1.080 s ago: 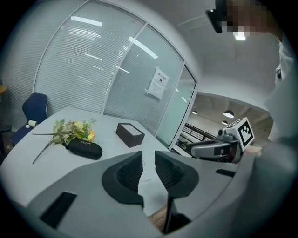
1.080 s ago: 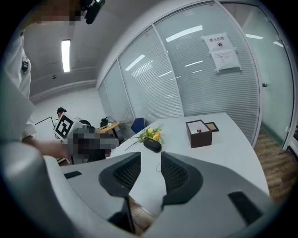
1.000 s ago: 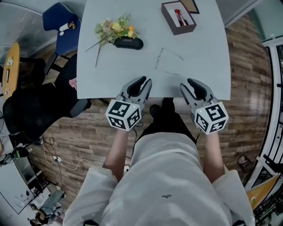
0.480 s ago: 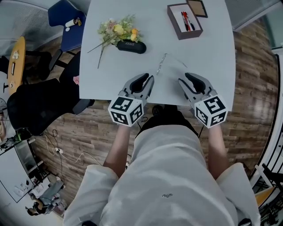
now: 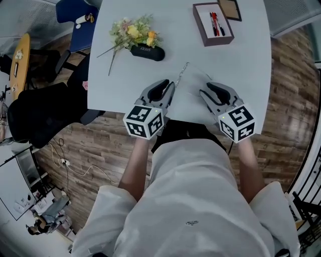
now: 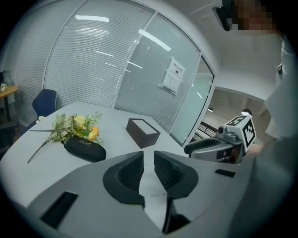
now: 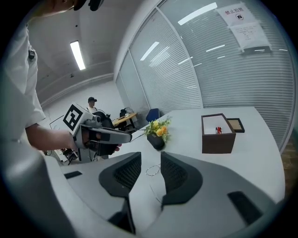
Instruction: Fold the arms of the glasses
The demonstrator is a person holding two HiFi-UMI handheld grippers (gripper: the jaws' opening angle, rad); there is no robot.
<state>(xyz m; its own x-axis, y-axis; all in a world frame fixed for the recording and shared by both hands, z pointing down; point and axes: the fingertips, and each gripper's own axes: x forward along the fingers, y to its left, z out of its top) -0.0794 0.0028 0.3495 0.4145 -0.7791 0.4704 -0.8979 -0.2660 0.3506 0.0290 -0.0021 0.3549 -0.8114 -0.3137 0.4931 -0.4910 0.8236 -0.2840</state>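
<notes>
Thin wire-framed glasses (image 5: 183, 74) lie on the light grey table (image 5: 235, 75) with their arms spread out toward the near edge. My left gripper (image 5: 168, 86) hovers over the near edge just left of them, slightly open and holding nothing. My right gripper (image 5: 204, 88) is just right of them, also slightly open and holding nothing. In the right gripper view the glasses (image 7: 152, 170) show on the table beyond the gap of my right gripper (image 7: 151, 160). In the left gripper view only bare table shows between the jaws of my left gripper (image 6: 148, 155).
A black glasses case (image 5: 148, 51) lies next to a bunch of flowers (image 5: 130, 32) at the far left. At the far right stand a brown box (image 5: 213, 24) holding pens and a small frame (image 5: 231, 9). Chairs (image 5: 37, 113) stand left of the table.
Both grippers have moved forward from the table's near edge to either side of the glasses. The glasses have not moved.
</notes>
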